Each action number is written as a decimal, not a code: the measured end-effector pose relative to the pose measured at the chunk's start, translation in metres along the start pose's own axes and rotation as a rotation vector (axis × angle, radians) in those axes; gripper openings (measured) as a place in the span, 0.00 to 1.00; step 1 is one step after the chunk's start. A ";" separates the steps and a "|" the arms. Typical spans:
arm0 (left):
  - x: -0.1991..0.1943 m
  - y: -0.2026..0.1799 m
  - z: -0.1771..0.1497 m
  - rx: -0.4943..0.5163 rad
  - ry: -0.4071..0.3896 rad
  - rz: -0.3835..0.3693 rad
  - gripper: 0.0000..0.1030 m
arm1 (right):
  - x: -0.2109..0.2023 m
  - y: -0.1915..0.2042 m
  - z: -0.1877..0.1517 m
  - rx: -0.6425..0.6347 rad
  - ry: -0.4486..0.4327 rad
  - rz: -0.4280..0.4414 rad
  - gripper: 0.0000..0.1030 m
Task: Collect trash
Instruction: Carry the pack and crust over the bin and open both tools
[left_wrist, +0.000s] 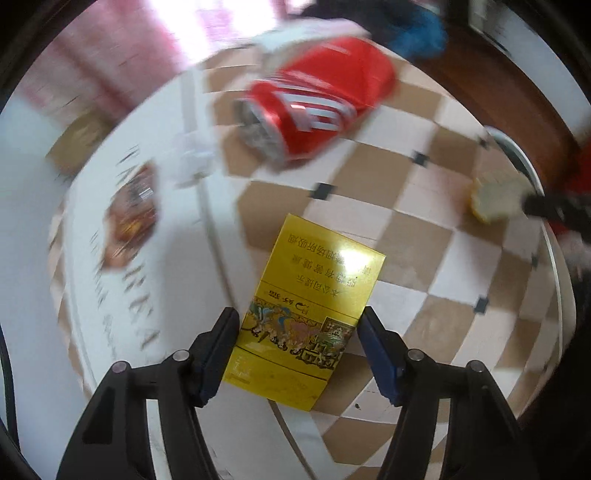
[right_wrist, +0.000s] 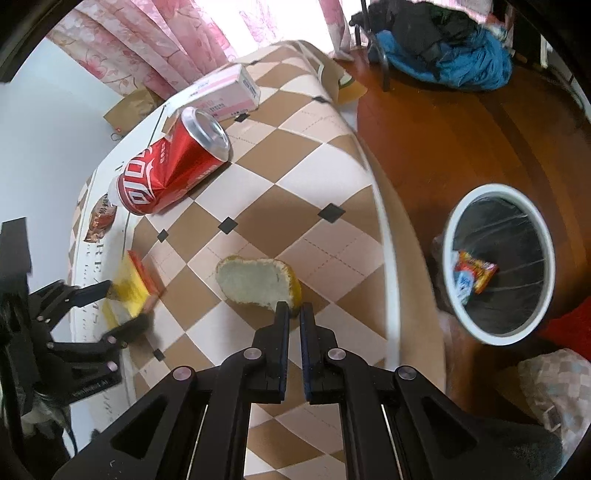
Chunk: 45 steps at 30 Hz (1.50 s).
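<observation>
A yellow cigarette pack (left_wrist: 306, 314) sits between the fingers of my left gripper (left_wrist: 297, 325), which close on its two sides; it also shows in the right wrist view (right_wrist: 131, 286). My right gripper (right_wrist: 294, 308) is shut on the yellow rind edge of a fruit peel (right_wrist: 255, 280) that rests on the checkered table (right_wrist: 295, 155). The peel shows blurred in the left wrist view (left_wrist: 496, 199). A dented red cola can (right_wrist: 173, 162) lies on its side further back, also in the left wrist view (left_wrist: 317, 99).
A white bin (right_wrist: 500, 264) with a black liner stands on the wooden floor right of the table, with wrappers inside. A pink-white carton (right_wrist: 225, 92) lies at the table's far edge. A chair with blue and black clothes (right_wrist: 443, 44) stands beyond.
</observation>
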<state>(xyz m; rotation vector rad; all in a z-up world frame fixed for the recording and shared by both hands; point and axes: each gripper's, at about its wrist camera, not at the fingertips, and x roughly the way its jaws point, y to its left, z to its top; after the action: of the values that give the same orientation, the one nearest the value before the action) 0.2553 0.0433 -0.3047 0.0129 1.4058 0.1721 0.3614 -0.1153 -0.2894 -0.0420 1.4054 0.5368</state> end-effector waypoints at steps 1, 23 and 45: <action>-0.006 0.005 -0.003 -0.053 -0.023 -0.006 0.61 | -0.003 0.001 -0.002 -0.010 -0.013 -0.017 0.06; -0.114 -0.034 0.006 -0.281 -0.342 0.222 0.61 | -0.089 -0.028 -0.042 -0.004 -0.233 -0.062 0.06; -0.004 -0.296 0.204 0.012 -0.129 -0.232 0.61 | -0.066 -0.352 0.008 0.253 -0.045 -0.265 0.06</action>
<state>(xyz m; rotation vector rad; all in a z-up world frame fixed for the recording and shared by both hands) 0.4882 -0.2300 -0.2994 -0.1270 1.2685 -0.0292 0.4978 -0.4442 -0.3250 -0.0117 1.3882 0.1379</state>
